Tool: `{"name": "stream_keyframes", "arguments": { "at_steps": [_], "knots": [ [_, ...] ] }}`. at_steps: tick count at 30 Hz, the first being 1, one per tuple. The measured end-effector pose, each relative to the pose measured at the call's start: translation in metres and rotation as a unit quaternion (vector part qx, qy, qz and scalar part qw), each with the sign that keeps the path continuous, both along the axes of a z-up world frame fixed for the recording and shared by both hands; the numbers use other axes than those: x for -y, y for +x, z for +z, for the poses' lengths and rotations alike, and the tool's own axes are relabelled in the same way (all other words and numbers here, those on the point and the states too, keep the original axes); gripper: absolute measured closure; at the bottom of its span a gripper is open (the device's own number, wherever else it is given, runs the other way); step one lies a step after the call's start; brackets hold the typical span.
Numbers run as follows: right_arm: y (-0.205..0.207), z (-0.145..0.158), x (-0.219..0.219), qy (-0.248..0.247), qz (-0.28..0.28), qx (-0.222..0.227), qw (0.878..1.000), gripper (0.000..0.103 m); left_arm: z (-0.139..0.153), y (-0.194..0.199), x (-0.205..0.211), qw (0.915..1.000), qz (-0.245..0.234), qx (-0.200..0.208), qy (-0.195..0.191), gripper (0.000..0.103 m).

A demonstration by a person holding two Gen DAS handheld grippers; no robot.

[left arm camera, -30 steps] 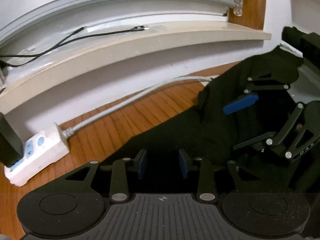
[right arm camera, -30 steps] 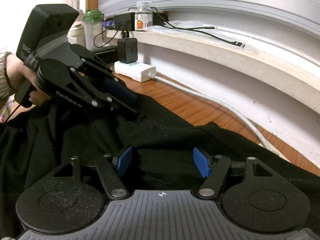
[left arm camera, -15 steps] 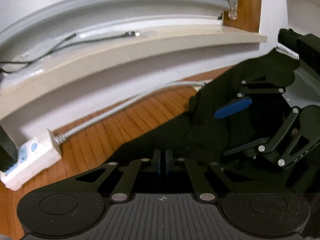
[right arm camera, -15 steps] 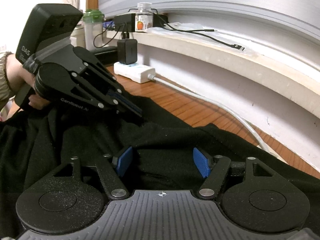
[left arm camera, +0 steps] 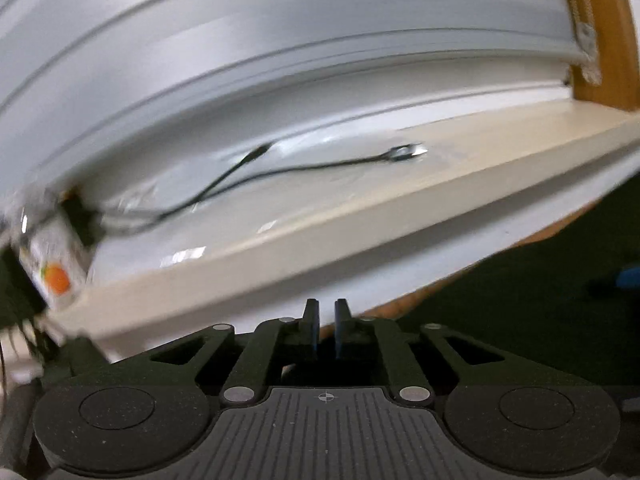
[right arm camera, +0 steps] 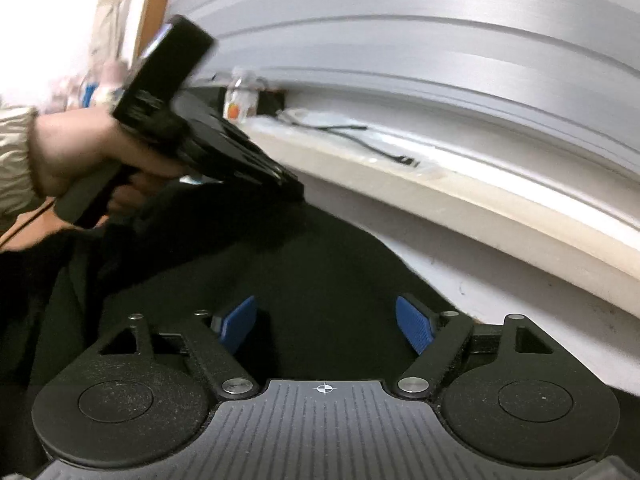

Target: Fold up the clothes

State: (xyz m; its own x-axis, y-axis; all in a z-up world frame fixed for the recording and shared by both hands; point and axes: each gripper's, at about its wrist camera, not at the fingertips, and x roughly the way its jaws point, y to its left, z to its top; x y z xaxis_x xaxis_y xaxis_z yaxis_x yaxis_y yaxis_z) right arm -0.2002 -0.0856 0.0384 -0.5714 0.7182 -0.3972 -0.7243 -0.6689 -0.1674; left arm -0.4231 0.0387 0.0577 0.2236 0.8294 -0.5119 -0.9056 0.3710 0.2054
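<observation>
Blur smears the left wrist view, which has swung upward since a second ago. The wooden floor and white power strip are gone from it. Now a jar with an orange label (left arm camera: 56, 264) sits at the left edge, a pale window sill (left arm camera: 360, 216) with a black cable (left arm camera: 320, 166) crosses the middle, and the black garment (left arm camera: 540, 300) fills only the lower right corner.

At bottom centre the left gripper (left arm camera: 326, 328) is almost closed. Its jaws clenched fully half a second ago and have just been easing apart to a thin slit.

In the right wrist view a hand (right arm camera: 80, 156) at centre left has carried that gripper higher than before. The cloth peaks up to its tip – it seems to be pinching a bit of fabric. The raised fabric now hides the floor and the white cord seen earlier.

Further right, at bottom centre, the right gripper (right arm camera: 325, 320) is released. Its blue pads have just been spreading wider over the garment and clamp nothing.

The garment's lifted edge runs diagonally from that peak down toward the right – its full length and long axis cannot be told.
</observation>
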Motion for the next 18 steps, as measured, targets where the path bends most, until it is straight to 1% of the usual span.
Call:
{"name": "stream_keyframes", "arguments": {
  "at_steps": [2,4,5,6,8,9,11,12,13,15,18],
  "knots": [
    [-0.007,-0.002,0.002,0.003,0.007,0.017,1.000,0.022,0.000,-0.015,0.005,0.9999,0.010,0.011,-0.005,0.081],
    [-0.011,-0.003,0.002,0.004,0.014,0.027,1.000,0.022,0.001,-0.029,0.014,0.9997,0.019,0.015,-0.009,0.064],
    [-0.013,-0.004,0.002,0.003,0.016,0.029,0.999,0.022,0.001,-0.032,0.020,0.9997,0.017,0.012,-0.013,0.059],
    [-0.013,-0.004,0.002,0.001,0.018,0.030,0.999,0.022,0.000,-0.036,0.026,0.9997,0.016,0.009,-0.017,0.053],
    [-0.014,-0.004,-0.001,-0.009,0.018,0.028,0.999,0.022,-0.002,-0.042,0.037,0.9995,0.014,-0.001,-0.029,0.048],
    [-0.013,-0.004,-0.002,-0.016,0.017,0.026,0.999,0.022,-0.007,-0.041,0.040,0.9990,0.015,-0.013,-0.041,0.045],
    [-0.014,-0.004,-0.007,-0.030,0.015,0.023,0.999,0.022,-0.018,-0.040,0.045,0.9970,0.018,-0.043,-0.063,0.049],
    [-0.015,-0.005,-0.009,-0.038,0.014,0.021,0.999,0.022,-0.024,-0.038,0.047,0.9958,0.019,-0.060,-0.066,0.050],
    [-0.015,-0.005,-0.012,-0.044,0.013,0.020,0.999,0.022,-0.027,-0.040,0.048,0.9959,0.017,-0.062,-0.064,0.051],
    [-0.015,-0.005,-0.014,-0.048,0.010,0.019,0.999,0.022,-0.029,-0.046,0.047,0.9965,0.025,-0.050,-0.062,0.054],
    [-0.017,-0.006,-0.012,-0.045,0.007,0.026,0.999,0.021,-0.031,-0.040,0.053,0.9957,0.037,-0.078,-0.035,0.054]
  ]
}}
